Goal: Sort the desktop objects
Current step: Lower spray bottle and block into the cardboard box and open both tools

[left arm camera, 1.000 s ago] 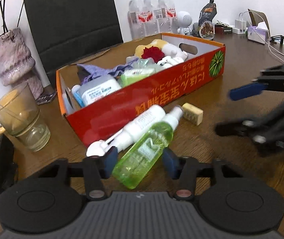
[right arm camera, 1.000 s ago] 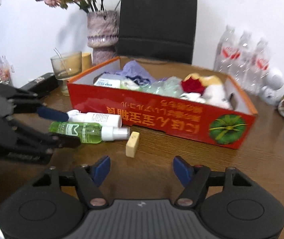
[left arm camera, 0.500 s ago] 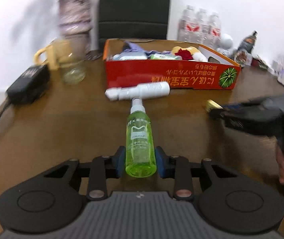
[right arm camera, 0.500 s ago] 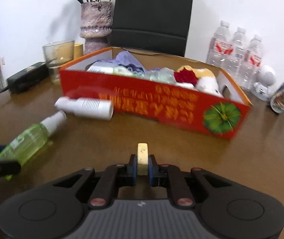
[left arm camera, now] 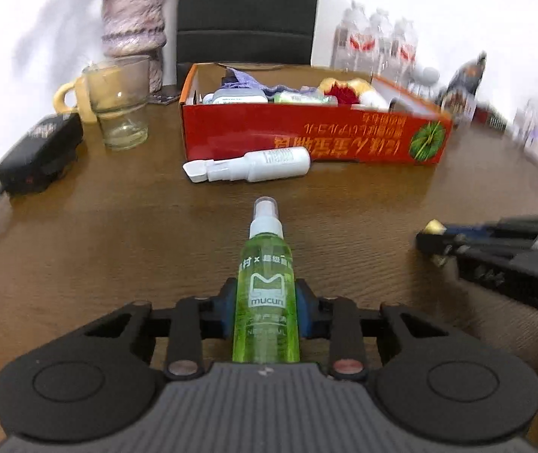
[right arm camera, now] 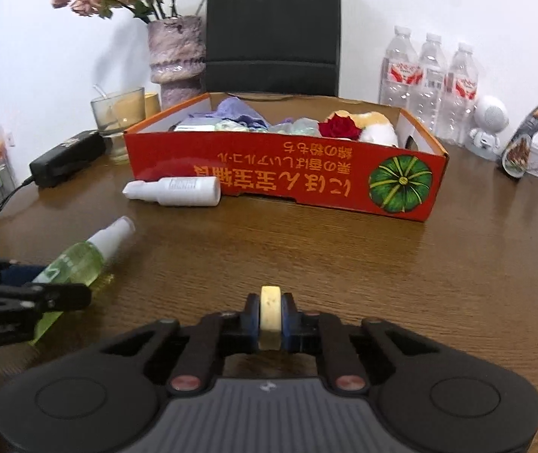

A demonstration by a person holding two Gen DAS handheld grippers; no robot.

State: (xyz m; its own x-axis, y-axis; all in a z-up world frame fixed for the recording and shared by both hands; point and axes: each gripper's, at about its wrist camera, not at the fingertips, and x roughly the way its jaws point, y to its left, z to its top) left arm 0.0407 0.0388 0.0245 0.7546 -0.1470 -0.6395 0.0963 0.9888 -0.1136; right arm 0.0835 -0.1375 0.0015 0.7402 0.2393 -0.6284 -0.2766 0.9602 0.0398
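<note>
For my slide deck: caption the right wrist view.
Right gripper clamps a cream block before the red box.

Glass mug (left arm camera: 117,102), vase (right arm camera: 176,58) and black adapter (left arm camera: 38,153) far ahead-left of the gripper; black chair (right arm camera: 273,28) straight ahead; water bottles (right arm camera: 429,83), white toy robot (right arm camera: 489,126) ahead-right.

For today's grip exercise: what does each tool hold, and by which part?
Left tool clamps the green spray bottle around its lower body. Right tool pinches the small cream block by its flat sides.
</note>
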